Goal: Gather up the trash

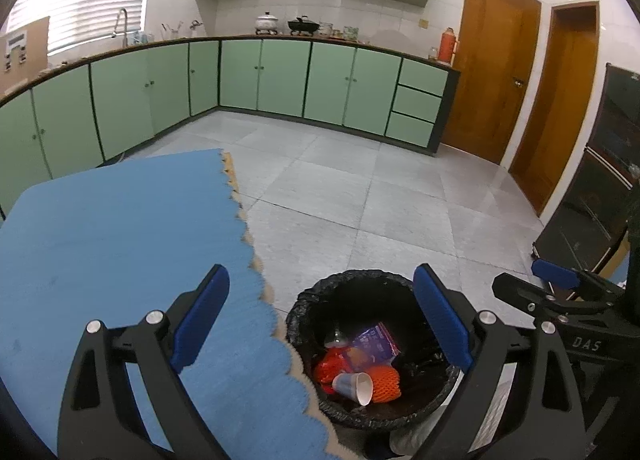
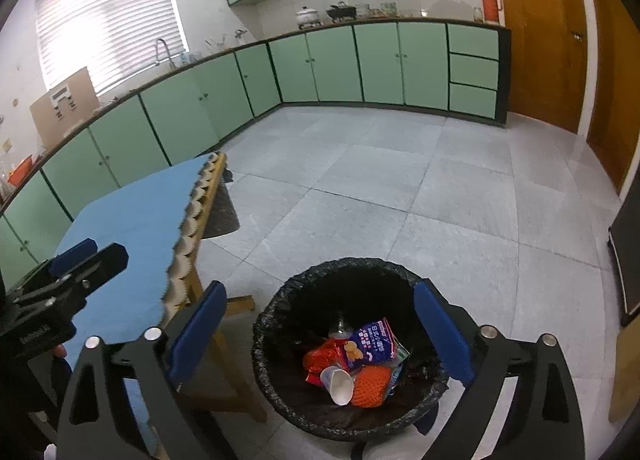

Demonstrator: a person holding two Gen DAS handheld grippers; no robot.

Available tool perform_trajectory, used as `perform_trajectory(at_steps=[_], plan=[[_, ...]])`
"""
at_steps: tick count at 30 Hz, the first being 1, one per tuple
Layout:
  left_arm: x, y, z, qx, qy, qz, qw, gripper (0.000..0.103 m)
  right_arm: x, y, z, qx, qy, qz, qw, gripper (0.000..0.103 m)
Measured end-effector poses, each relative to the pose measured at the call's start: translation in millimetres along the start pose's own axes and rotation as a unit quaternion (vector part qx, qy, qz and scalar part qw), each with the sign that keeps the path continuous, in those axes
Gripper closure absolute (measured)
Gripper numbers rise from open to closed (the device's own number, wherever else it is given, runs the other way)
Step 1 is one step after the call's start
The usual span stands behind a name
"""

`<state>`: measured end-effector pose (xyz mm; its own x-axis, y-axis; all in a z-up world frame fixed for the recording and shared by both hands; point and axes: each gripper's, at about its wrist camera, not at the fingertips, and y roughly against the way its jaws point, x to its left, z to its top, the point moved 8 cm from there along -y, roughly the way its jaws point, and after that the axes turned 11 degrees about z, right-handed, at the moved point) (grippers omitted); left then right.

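Observation:
A black-lined trash bin [image 1: 308,312] [image 2: 276,316] stands on the floor beside the table. Inside lie a paper cup [image 1: 354,386] [image 2: 338,382], an orange foam net [image 1: 386,382] [image 2: 370,386], a red wrapper [image 1: 328,370] [image 2: 320,358], a purple snack packet [image 1: 374,342] [image 2: 372,342] and a clear bottle [image 1: 336,336] [image 2: 340,328]. My left gripper [image 1: 320,320] is open and empty above the bin's left rim. My right gripper [image 2: 320,324] is open and empty above the bin. The right gripper also shows in the left wrist view [image 1: 556,280], and the left gripper in the right wrist view [image 2: 80,260].
A wooden table with a blue scalloped mat [image 1: 120,240] [image 2: 140,228] stands left of the bin. Green kitchen cabinets [image 1: 280,76] [image 2: 380,64] line the far walls. Wooden doors [image 1: 492,60] are at the right. A dark cabinet [image 1: 600,180] stands at the far right. Grey floor tiles [image 1: 360,188] lie between.

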<state>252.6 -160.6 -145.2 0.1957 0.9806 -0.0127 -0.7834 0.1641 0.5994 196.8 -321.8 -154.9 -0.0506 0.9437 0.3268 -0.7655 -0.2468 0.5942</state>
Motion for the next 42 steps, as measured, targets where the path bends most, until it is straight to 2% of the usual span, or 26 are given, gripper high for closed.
perform_trajectory(at_steps=[7,14,42], plan=[[15,30,-2,-0.014,0.011,0.018,0.9997,0.013,25,16,2,-0.001,0.009,0.026,1.0,0.006],[19,51,-4,-0.022,0.016,0.024,0.9993,0.013,41,31,5,-0.007,0.026,0.032,0.999,0.006],[39,98,-1,-0.049,0.035,0.051,0.9969,0.013,70,60,12,-0.024,0.051,0.049,0.997,0.006]])
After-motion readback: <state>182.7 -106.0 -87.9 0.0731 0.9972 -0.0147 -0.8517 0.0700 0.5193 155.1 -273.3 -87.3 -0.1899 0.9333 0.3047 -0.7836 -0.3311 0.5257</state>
